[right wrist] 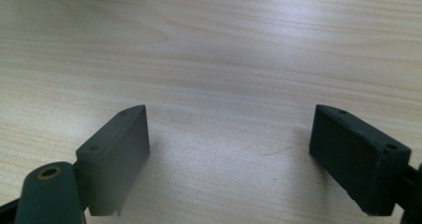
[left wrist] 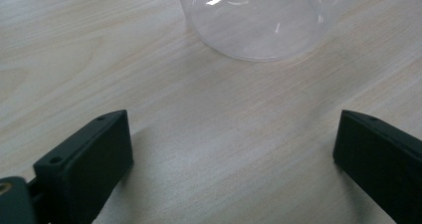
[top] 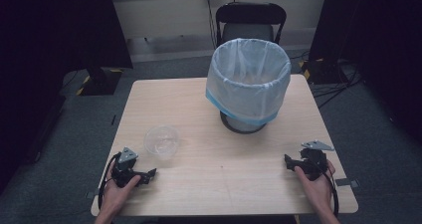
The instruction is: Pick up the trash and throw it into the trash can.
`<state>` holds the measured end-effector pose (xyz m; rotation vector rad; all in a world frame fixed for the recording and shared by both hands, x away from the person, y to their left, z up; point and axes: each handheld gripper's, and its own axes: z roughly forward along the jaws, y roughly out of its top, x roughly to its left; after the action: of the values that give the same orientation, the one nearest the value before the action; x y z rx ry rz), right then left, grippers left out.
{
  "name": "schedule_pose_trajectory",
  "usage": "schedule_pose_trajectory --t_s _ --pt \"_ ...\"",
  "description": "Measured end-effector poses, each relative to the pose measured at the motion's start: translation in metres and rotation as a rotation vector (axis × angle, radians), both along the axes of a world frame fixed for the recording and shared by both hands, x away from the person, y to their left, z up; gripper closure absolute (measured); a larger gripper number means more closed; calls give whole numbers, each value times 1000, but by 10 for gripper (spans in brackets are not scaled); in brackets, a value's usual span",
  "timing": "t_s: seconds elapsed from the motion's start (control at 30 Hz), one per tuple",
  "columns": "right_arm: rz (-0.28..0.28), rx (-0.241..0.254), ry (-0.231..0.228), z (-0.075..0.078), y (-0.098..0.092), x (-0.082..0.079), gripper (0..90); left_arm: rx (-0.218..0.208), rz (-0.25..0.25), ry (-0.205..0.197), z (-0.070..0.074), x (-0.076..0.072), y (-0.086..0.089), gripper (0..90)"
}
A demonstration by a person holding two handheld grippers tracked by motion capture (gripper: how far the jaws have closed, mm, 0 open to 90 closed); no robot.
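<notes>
A clear plastic cup [top: 161,141] stands on the light wooden table [top: 209,184], left of the middle. In the left gripper view the cup [left wrist: 254,22] sits just beyond the two wide-apart jaws. My left gripper [top: 152,173] rests on the table near the front left, open, held by a hand, a short way in front of the cup. My right gripper [top: 287,160] lies near the front right edge, also open, with bare wood between its jaws [right wrist: 229,129]. A bin [top: 249,82] lined with a white bag stands at the table's far middle.
A black folding chair [top: 250,20] stands behind the table, beyond the bin. Dark curtains hang at both sides, and cables lie on the floor [top: 338,84] at the right. Bare tabletop stretches between the two grippers.
</notes>
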<state>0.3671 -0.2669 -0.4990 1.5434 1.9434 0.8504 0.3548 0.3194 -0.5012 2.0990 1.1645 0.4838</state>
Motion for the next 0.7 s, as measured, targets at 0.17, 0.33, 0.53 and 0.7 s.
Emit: schedule_pose_trajectory --t_s 0.17,0.33,0.53,0.7 --pt "0 0 0 0 0 0 148 -8 23 -8 2 -1 4 101" --pt "0 0 0 0 0 0 149 -44 27 32 7 2 10 159" --pt "2 1 2 0 0 0 148 -109 27 49 23 0 13 185" --pt "4 2 2 0 0 0 147 -177 35 11 38 2 15 193"
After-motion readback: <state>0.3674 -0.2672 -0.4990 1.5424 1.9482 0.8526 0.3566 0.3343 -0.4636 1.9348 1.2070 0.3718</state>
